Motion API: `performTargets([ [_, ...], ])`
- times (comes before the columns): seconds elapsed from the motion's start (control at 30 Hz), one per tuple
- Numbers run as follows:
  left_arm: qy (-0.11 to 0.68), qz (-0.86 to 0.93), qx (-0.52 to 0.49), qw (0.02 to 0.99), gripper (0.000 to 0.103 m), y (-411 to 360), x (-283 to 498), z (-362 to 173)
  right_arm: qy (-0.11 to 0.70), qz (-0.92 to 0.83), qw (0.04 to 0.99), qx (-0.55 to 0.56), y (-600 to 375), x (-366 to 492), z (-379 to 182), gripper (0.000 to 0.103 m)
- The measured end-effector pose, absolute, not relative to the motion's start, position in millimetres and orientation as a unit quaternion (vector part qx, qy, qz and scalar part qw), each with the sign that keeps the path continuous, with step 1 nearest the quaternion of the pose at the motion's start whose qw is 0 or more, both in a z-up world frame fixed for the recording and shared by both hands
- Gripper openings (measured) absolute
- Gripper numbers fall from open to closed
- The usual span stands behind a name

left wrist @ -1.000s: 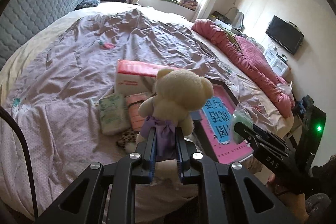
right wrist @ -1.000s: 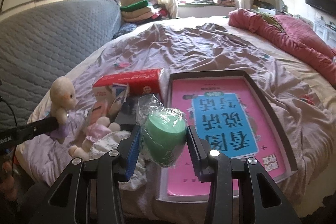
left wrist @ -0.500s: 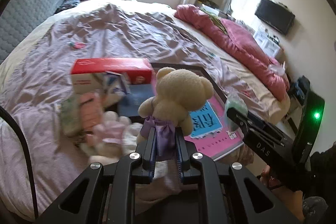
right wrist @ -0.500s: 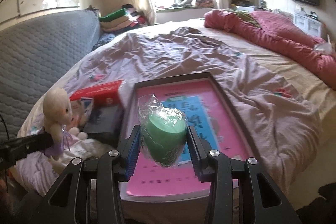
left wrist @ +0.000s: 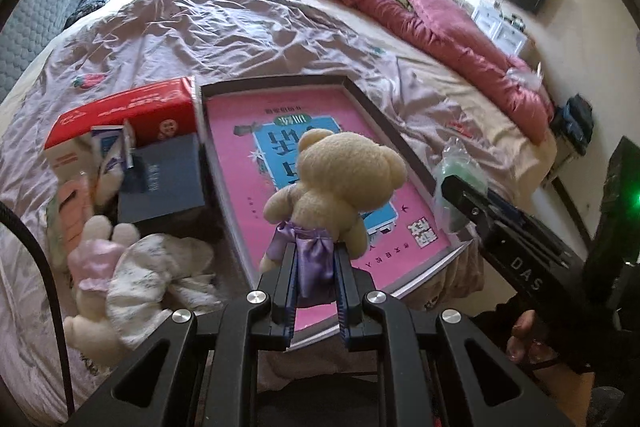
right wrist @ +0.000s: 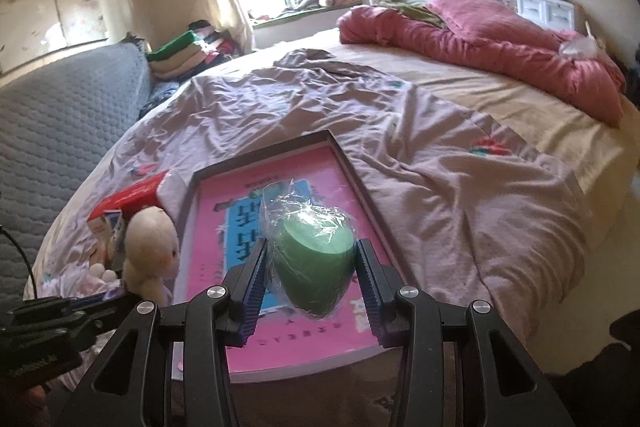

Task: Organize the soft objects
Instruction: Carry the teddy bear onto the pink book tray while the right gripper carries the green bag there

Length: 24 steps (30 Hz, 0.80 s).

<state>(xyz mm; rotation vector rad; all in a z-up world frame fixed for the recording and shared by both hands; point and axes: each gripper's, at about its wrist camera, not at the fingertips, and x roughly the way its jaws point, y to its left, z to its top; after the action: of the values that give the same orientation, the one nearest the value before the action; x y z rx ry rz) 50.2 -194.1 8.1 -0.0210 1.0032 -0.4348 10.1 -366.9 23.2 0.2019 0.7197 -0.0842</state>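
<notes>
Sunlit bedroom: a wide bed (right wrist: 460, 95) is covered by a rumpled lilac sheet (left wrist: 224, 27), with a red quilt (left wrist: 440, 23) bunched along its far side. Near the bed's front edge a shallow dark-rimmed tray (left wrist: 362, 95) is laid, lined with a pink picture book (left wrist: 248, 155); its long axis runs away from the cameras.

In the left wrist view, the left claw (left wrist: 316, 301) is seen nearly pressed together, pinching the purple satin bow (left wrist: 310, 263) of a cream teddy bear (left wrist: 340, 179). The bear is held upright, back to the camera, and appears to hang over the near half of the tray, directly ahead of and below the claw.

In the right wrist view, the right claw (right wrist: 312, 281) is held partly spread, its blue ribbed pads pinching a green rounded soft object wrapped in clear film (right wrist: 312, 259). That object is also lined up over the tray's near end, to the right of the bear.

Left of the tray, more things are piled on the sheet: a red and white carton (left wrist: 120, 115), a dark blue box (left wrist: 164, 179), and a pale plush toy in a pink dress (left wrist: 100, 267) lying on its side.

Judged from this layout, both held items are about equally near the tray, and only a lowering and release seems to be needed.
</notes>
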Motion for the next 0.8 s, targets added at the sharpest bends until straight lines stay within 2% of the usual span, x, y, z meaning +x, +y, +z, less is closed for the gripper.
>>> performTargets([
  [0.43,0.519,-0.198,0.029,0.831,0.017,-223.4,61.1,-27.8,0.393,-0.037,0.914,0.095,-377.8,22.2,-5.7,0.045],
  [0.8,0.527,-0.198,0.032,0.826,0.018,-228.4,60.9,-34.2,0.412,-0.040,0.905,0.099,-382.0,29.3,-24.1,0.047],
])
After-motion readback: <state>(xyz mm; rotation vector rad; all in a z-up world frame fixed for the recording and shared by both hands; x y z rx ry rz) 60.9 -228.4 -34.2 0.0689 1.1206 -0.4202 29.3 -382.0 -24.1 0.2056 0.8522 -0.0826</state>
